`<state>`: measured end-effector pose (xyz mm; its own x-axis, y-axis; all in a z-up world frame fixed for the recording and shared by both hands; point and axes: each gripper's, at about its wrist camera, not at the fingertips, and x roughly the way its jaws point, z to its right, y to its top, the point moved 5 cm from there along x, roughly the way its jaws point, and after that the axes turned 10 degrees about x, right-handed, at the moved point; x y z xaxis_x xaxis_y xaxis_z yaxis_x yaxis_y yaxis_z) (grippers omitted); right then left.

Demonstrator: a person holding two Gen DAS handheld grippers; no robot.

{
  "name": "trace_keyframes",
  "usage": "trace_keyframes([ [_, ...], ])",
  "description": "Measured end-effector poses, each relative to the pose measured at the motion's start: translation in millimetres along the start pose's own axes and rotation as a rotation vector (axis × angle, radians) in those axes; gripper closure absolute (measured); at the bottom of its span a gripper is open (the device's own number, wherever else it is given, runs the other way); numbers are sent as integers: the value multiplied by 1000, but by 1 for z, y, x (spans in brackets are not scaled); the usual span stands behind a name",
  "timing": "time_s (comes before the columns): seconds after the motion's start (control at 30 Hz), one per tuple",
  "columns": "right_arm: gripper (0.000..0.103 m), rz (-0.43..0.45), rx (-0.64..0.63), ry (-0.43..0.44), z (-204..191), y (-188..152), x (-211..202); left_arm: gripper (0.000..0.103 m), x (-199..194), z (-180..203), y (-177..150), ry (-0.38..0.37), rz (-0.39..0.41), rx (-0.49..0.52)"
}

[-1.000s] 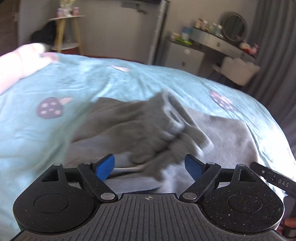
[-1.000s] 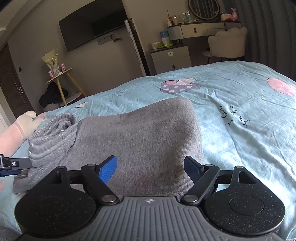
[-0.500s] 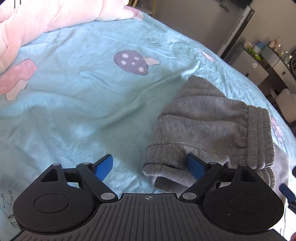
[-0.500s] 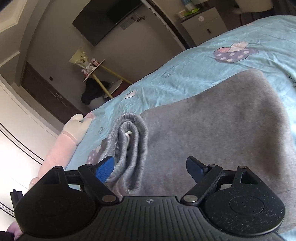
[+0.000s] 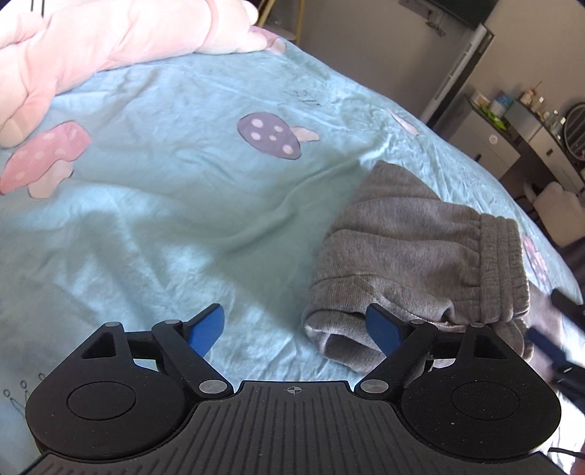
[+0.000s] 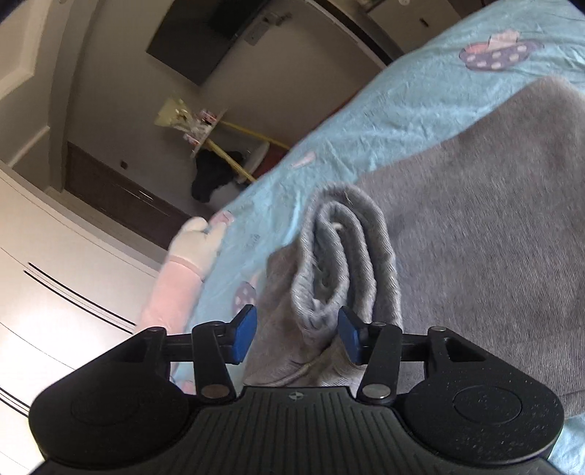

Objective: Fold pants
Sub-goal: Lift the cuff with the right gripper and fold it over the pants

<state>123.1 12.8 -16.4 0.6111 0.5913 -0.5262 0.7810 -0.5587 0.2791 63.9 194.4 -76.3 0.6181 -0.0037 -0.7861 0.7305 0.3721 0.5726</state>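
The grey pants (image 5: 413, 248) lie folded into a thick bundle on the light blue bedspread (image 5: 164, 204), waistband to the right. My left gripper (image 5: 298, 330) is open and empty, low over the bed at the bundle's near left corner. In the right wrist view the same bundle (image 6: 340, 263) shows its rolled end, with a white drawstring. My right gripper (image 6: 296, 334) is open, narrower than before, with its fingers on either side of the bundle's near end. The bundle rests partly on a flat grey cloth (image 6: 493, 226).
A pink plush toy (image 5: 91, 47) lies at the bed's far left. A dresser with bottles (image 5: 512, 124) stands past the bed's far side. A small round side table (image 6: 223, 153) and a wall TV (image 6: 204, 33) are beyond the bed. The right gripper (image 5: 559, 336) shows blurred.
My right gripper has moved left and in over the bundle's end and its jaws have narrowed. My left gripper has barely moved since half a second ago, after letting the bundle go.
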Motion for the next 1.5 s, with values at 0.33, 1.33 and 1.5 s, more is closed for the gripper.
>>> trace_keyframes([
  [0.33,73,-24,94,-76,16,4,57,14,-7,-5,6,-29,-1,-17],
  [1.33,15,-147,109,32,69,40,47,13,48,19,11,-31,-115,137],
  [1.5,57,-142,121,66,65,36,58,13,46,18,10,-34,-117,124],
])
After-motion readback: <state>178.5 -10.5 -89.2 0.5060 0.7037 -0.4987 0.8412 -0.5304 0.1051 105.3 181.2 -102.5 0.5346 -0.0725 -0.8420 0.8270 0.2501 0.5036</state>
